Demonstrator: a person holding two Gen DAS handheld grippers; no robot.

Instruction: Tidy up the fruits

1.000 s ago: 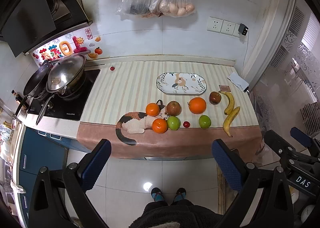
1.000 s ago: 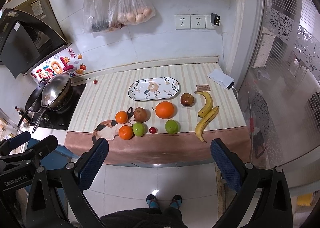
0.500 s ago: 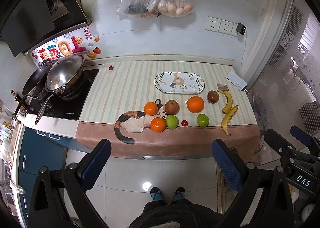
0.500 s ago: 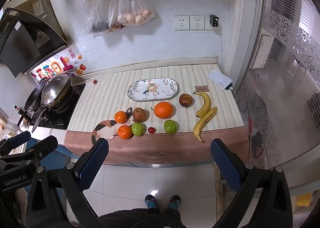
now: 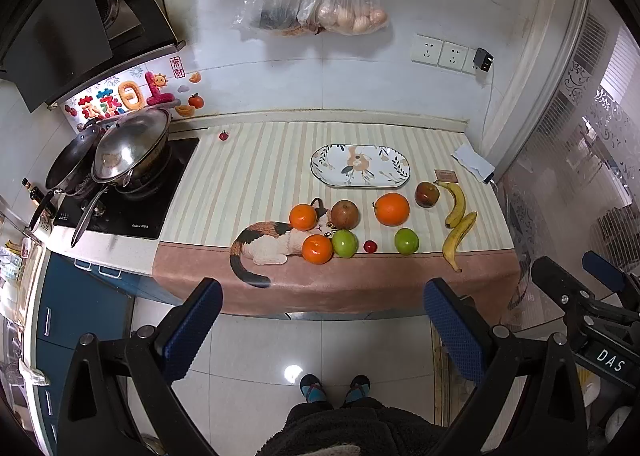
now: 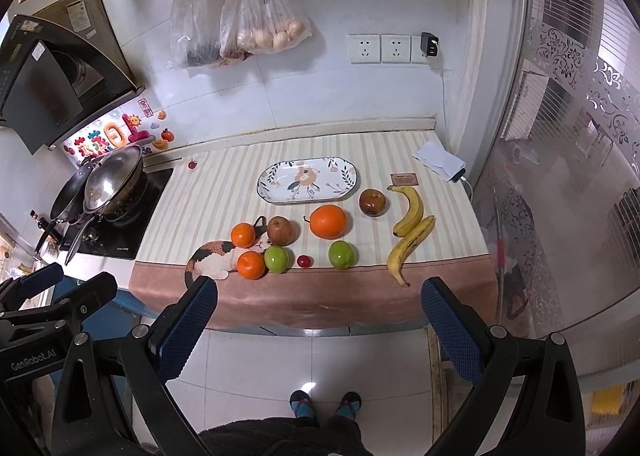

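Both views have drifted back slightly; the fruit sits smaller than a second ago. The left tongs [image 5: 322,322] and right tongs [image 6: 318,320] hang wide apart, empty, over the floor. Fruit lies on the bench [image 5: 240,192]: large orange [image 5: 392,209] at 6 o'clock of the empty plate [image 5: 360,171], bananas [image 5: 458,222] at 4.

Plate [image 5: 360,167] white, leaf-patterned; cloth [image 5: 248,176] cream-striped, pink border; bananas [image 5: 458,222] yellow.

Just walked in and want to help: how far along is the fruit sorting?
Nothing looks done: the oval plate is empty. Both tools, left and right, are open, holding nothing. The oranges, apples and bananas all remain on the counter.
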